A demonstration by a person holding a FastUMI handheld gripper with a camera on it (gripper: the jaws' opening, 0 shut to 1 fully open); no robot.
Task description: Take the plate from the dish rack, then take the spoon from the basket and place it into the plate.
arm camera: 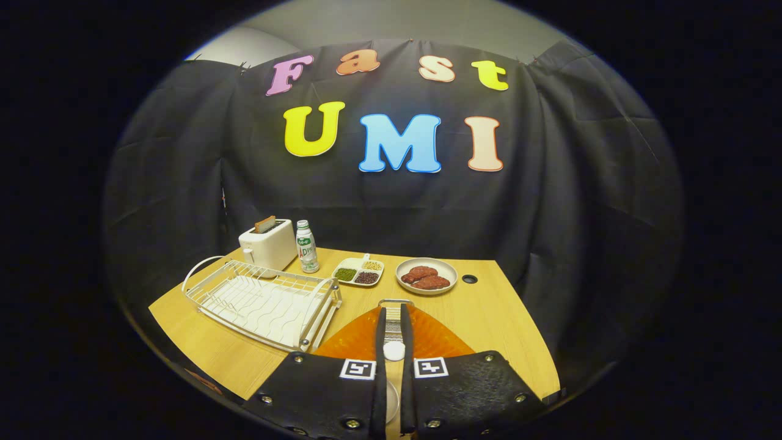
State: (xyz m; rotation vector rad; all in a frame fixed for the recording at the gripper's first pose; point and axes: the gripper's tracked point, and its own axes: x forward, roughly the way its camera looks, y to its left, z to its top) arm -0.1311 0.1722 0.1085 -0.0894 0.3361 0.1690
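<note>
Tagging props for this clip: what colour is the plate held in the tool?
Orange, ribbed plate, clearest in the gripper view, clamped between the tool fingers.

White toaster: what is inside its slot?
A brown toast slice sticks up from the white toaster; its lower part is hidden inside. The tongs, nearly closed, lie over the ribbed orange plate.

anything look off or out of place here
Nothing spilled or damaged. The dish rack holds no plate; the orange plate lies flat on the table under the gripper, whose fingers are nearly closed on a white spoon over it. The toaster has toast up.
</note>
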